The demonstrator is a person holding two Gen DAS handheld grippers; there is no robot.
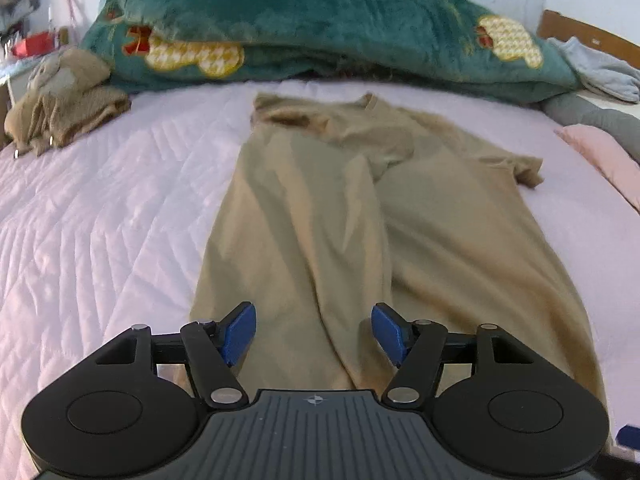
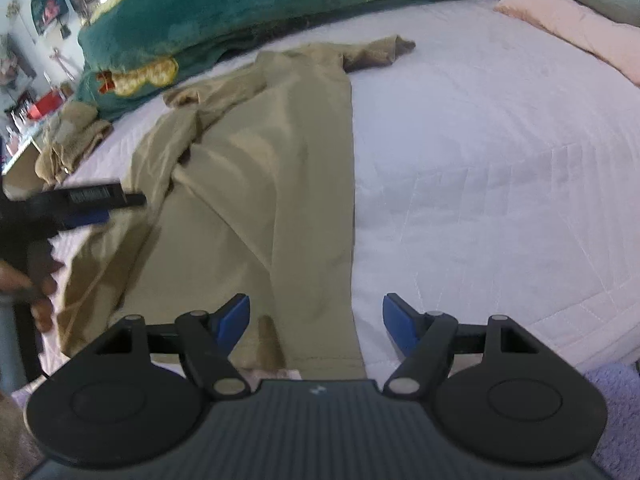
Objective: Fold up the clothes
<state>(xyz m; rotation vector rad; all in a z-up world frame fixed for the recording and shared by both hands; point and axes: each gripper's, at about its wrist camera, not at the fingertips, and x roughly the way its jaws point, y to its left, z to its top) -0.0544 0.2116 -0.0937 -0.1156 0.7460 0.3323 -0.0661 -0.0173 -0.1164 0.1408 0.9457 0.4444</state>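
A tan T-shirt (image 1: pixel 360 216) lies lengthwise on the pale pink quilted bed (image 1: pixel 100 208), its left side folded over toward the middle and one sleeve sticking out at the right. My left gripper (image 1: pixel 314 330) is open and empty, just above the shirt's near hem. The shirt also shows in the right wrist view (image 2: pixel 272 184). My right gripper (image 2: pixel 316 322) is open and empty over the shirt's near right corner. The left gripper (image 2: pixel 86 216) shows in the right wrist view at the left, over the shirt's left edge.
A dark green plush blanket (image 1: pixel 312 28) is heaped along the far side of the bed. A crumpled tan garment (image 1: pixel 64 112) lies at the far left. A pink pillow (image 1: pixel 604 160) and grey clothes (image 1: pixel 600 68) lie at the right. A lilac towel (image 2: pixel 616 420) is near the bed's front edge.
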